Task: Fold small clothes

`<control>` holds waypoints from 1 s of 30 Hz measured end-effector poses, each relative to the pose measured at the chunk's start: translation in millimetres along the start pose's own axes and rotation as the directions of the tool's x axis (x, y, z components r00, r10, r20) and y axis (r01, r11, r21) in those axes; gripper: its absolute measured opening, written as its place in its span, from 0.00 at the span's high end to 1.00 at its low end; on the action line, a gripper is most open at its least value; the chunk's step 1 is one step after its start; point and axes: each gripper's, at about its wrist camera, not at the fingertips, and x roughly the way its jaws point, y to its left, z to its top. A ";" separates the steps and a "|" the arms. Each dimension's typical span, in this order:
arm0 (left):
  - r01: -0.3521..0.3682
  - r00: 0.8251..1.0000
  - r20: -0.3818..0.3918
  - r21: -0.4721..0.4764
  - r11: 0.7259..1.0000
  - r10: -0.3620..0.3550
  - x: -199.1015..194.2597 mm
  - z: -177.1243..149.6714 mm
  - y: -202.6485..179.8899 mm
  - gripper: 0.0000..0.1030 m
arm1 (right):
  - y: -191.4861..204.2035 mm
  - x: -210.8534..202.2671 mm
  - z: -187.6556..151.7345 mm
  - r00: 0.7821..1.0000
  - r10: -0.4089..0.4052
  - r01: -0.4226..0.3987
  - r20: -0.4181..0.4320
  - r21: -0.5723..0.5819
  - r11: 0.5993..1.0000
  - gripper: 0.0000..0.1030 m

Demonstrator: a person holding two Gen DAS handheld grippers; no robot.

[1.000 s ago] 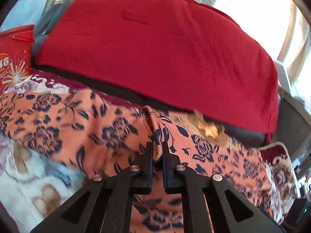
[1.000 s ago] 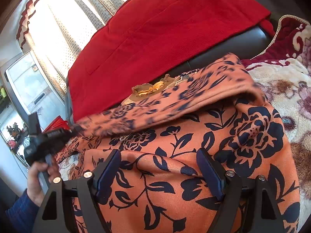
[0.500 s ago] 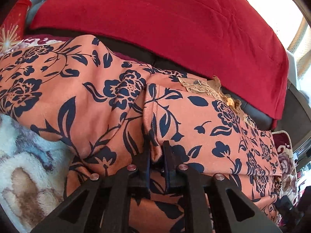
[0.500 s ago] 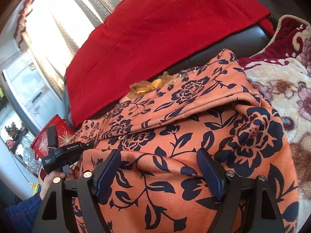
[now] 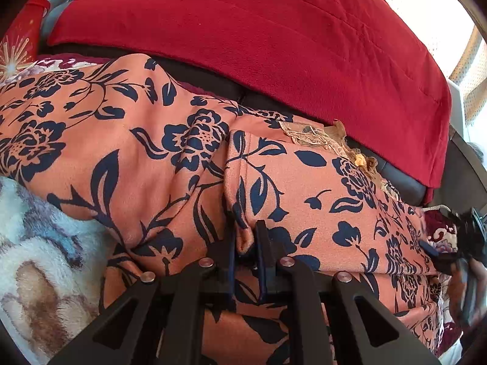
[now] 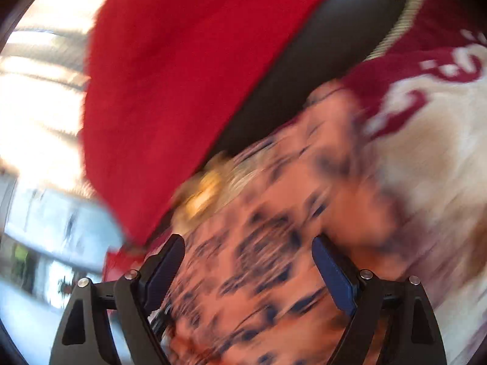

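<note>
The left claw (image 5: 246, 245) is pinched tight on a folded edge of the orange flowered garment (image 5: 137, 164), so that flap can be laid flat over the rest. The cloth spreads out in front of it and to both sides, on a fluffy blanket (image 5: 36, 258). The right claw (image 6: 248, 269) has just been opening: wide, holding nothing, above the garment.

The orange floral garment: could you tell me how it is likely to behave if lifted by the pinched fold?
The orange floral garment would probably flop and drape: it lies in soft creases over the fleece blanket. It likely hangs limp from the left tongs, which pinch one thin fold. It seems light.
</note>
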 end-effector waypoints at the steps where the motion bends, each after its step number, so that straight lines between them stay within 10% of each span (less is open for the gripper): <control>1: 0.002 1.000 0.000 -0.002 1.000 -0.002 -0.5 -0.1 1.0 0.88 | -5.9 -6.8 8.3 0.999 -0.024 0.023 0.041 0.025 0.999 0.15; 4: 0.002 1.000 -0.001 -0.007 1.000 -0.002 -1.0 -1.1 2.5 0.88 | -10.2 -18.0 24.4 0.989 -0.115 0.114 0.095 0.024 0.993 0.14; 10: 0.011 1.000 -0.001 -0.016 1.000 -0.011 -0.4 -1.5 3.3 0.88 | 49.5 3.6 13.3 0.992 0.123 -0.123 -0.014 -0.154 0.980 0.14; 14: 0.012 1.000 -0.001 -0.017 1.000 -0.012 -0.1 -1.2 3.1 0.88 | 31.9 58.0 22.5 0.986 -0.162 0.151 -0.044 -0.188 0.970 0.14; 20: 0.015 1.000 -0.002 -0.019 1.000 -0.016 -0.3 -1.1 3.2 0.88 | -12.6 39.8 43.1 0.989 -0.120 0.118 0.085 0.029 0.993 0.14; 30: 0.032 0.999 0.000 -0.035 0.999 -0.032 0.1 -1.4 4.8 0.88 | 45.7 22.2 -34.1 0.964 -0.264 0.258 0.020 -0.304 0.917 0.14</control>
